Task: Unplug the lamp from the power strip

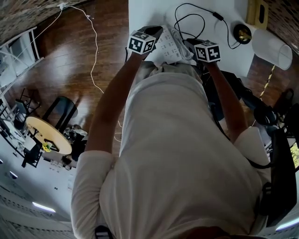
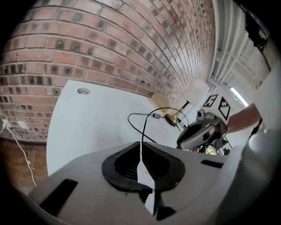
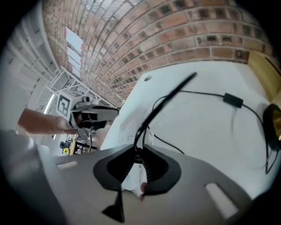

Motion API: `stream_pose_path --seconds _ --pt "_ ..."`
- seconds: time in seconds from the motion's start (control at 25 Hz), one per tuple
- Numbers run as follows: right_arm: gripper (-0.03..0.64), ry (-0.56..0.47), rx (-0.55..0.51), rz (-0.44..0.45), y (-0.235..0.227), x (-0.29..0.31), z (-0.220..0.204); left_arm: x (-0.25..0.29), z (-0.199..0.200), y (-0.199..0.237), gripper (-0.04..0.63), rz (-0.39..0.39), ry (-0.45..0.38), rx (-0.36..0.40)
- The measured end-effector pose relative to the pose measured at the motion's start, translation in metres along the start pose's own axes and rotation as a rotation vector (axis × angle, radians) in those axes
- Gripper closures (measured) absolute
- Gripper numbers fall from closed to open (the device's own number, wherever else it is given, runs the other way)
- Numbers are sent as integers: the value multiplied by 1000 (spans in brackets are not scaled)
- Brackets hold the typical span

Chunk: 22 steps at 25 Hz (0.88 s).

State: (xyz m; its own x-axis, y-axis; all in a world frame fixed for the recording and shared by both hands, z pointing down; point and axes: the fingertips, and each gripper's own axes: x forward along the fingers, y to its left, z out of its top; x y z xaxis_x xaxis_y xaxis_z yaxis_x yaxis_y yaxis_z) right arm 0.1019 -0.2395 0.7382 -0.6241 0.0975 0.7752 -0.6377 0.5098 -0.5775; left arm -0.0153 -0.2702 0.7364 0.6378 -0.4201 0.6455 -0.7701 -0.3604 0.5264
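Note:
A white power strip [image 1: 169,46] lies on the white table [image 1: 149,14], between my two grippers. My right gripper [image 3: 138,160] is shut on a black plug whose black cord [image 3: 153,115] runs up and away across the table; the power strip [image 3: 125,129] shows just left of it. The lamp's gold base [image 1: 242,33] and white shade [image 1: 273,50] are at the table's right. My left gripper [image 2: 141,151] hangs over the strip's left end with its pads together but for a hairline white slit. In the head view the left gripper [image 1: 156,30] and right gripper [image 1: 189,44] flank the strip.
A brick wall [image 2: 109,39] backs the table. A second black cord with an inline switch [image 3: 232,100] loops to the lamp base [image 3: 274,127]. A yellow box [image 1: 257,11] stands at the back right. A thin white cable [image 1: 96,51] trails over the wooden floor on the left.

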Motion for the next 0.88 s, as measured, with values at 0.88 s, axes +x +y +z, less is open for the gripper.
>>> stream_pose_path --seconds 0.88 --pt "365 -513 -33 -384 -44 -105 28 -158 -7 -68 602 -12 -419 -263"
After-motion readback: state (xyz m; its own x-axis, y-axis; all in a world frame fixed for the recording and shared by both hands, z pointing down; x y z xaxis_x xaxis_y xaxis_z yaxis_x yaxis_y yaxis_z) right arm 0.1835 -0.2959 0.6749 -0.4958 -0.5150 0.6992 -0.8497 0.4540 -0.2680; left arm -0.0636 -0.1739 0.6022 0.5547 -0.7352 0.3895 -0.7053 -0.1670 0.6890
